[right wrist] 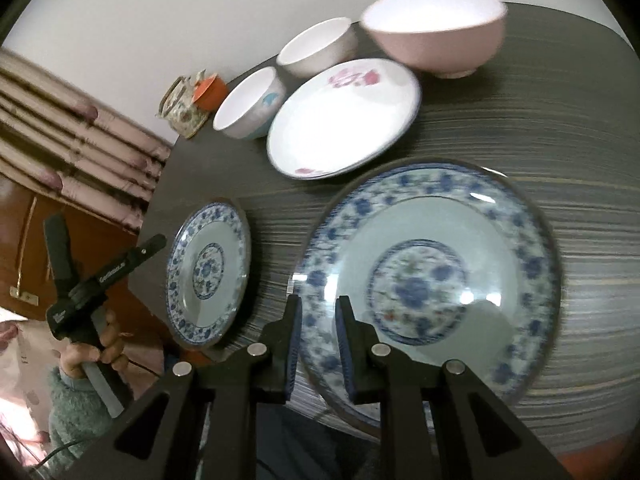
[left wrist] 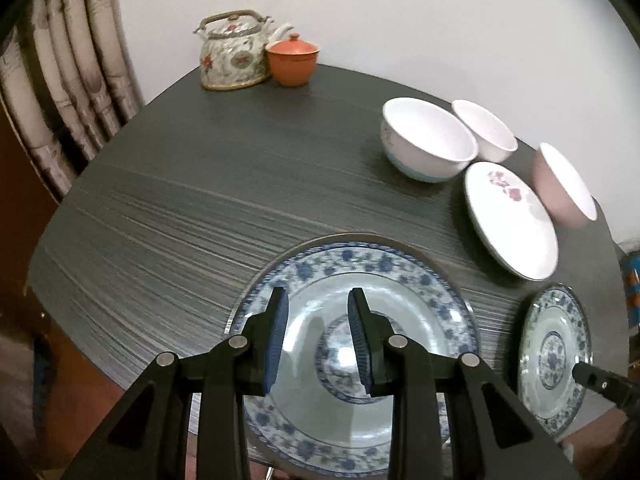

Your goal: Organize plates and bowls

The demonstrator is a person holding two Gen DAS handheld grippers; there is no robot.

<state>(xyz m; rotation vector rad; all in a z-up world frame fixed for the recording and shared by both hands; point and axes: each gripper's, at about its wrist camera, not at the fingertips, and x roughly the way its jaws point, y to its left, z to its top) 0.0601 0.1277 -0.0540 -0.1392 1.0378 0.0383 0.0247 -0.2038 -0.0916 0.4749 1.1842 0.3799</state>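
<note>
Dark table [left wrist: 180, 200], broad bare stretch left of blue-patterned plate [left wrist: 360, 320], seemingly near edge.

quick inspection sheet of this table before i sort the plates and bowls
surface: dark wood-grain table
job's things: left blue-patterned plate and right blue-patterned plate flat, apart; flowered white plate; pink bowl, plain white bowl, blue-marked white bowl upright, unstacked
clutter: patterned teapot, orange lidded cup at far edge
grippers: left gripper open, right gripper narrowly open, both empty
cables: thin cable below the hand holding the left gripper
surroundings: white wall, curtain, brown wooden furniture
</note>
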